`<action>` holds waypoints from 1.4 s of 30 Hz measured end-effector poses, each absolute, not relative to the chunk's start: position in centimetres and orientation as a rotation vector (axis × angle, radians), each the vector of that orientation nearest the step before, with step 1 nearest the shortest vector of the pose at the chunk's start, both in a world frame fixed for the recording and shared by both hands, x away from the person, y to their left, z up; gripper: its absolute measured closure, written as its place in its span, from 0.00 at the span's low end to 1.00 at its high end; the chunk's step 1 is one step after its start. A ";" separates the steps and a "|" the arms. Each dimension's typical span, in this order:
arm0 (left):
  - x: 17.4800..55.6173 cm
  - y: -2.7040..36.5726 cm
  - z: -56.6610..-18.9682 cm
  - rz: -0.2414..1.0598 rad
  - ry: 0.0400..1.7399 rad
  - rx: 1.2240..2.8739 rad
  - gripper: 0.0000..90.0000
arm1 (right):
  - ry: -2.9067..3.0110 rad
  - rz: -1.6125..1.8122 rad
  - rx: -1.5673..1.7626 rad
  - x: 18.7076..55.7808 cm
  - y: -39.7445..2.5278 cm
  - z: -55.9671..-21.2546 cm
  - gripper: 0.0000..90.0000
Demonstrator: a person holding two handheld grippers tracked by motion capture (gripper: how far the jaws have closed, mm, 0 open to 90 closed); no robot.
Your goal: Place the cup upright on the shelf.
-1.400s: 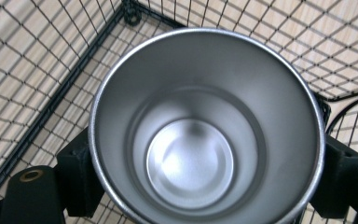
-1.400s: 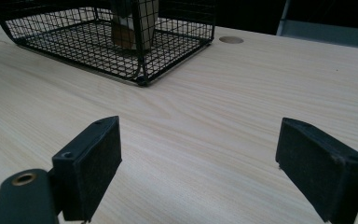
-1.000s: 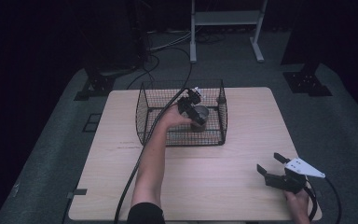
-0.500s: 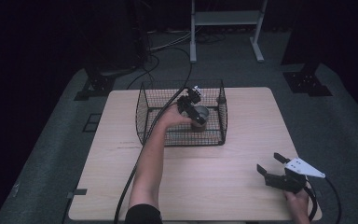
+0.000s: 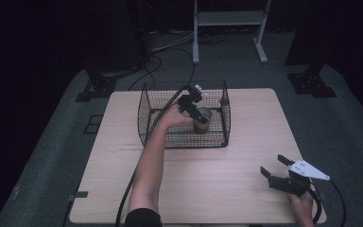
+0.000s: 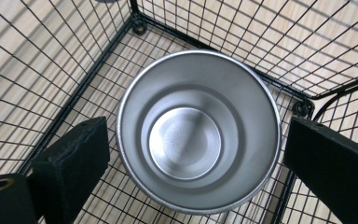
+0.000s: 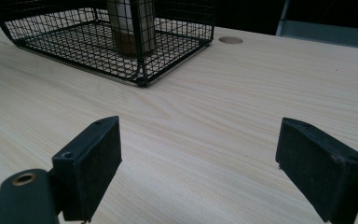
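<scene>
Nothing much has shifted since a second ago: both hands sit pretty much where they were. Nearest, at the worktop's (image 5: pixel 217 189) front right corner, the right gripper (image 5: pixel 280 170) rests low in the person's hand (image 5: pixel 302 203), jaws spread wide with only bare wood between them, pointing toward the basket. Further back, the left forearm stretches from the front edge up the middle and over the wire basket (image 5: pixel 144 113), which stands toward the worktop's far edge. The left gripper (image 5: pixel 199 116) is tipped down into the basket, jaws wide open on either side of the steel cup (image 6: pixel 198 130), apart from its rim. Cup stands upright near the basket's right front corner. No readable writing anywhere.
</scene>
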State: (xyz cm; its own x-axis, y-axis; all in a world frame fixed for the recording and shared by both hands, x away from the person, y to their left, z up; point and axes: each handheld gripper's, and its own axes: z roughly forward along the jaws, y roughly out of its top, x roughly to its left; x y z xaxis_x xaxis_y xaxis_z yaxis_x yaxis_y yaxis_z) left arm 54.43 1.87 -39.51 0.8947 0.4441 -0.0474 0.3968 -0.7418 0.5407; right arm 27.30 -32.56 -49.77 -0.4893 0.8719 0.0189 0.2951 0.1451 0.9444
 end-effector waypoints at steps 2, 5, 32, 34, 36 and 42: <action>54.3 1.9 -39.3 0.133 0.604 2.509 0.06 | 1.873 1.347 1.113 27.3 -32.5 -49.8 0.15; 54.3 2.2 -38.9 0.140 0.609 2.497 0.06 | 1.875 1.348 1.110 27.3 -32.5 -49.8 0.15; 49.3 5.4 -35.4 0.210 0.520 2.422 0.05 | 1.865 1.324 1.122 27.3 -32.4 -49.8 0.15; 48.8 5.5 -35.3 0.217 0.517 2.416 0.05 | 1.866 1.323 1.120 27.3 -32.4 -49.8 0.15; 48.4 5.8 -35.2 0.216 0.513 2.405 0.05 | 1.866 1.322 1.120 27.3 -32.4 -49.8 0.15; 47.1 6.5 -34.8 0.224 0.503 2.379 0.05 | 1.869 1.318 1.120 27.3 -32.4 -49.8 0.15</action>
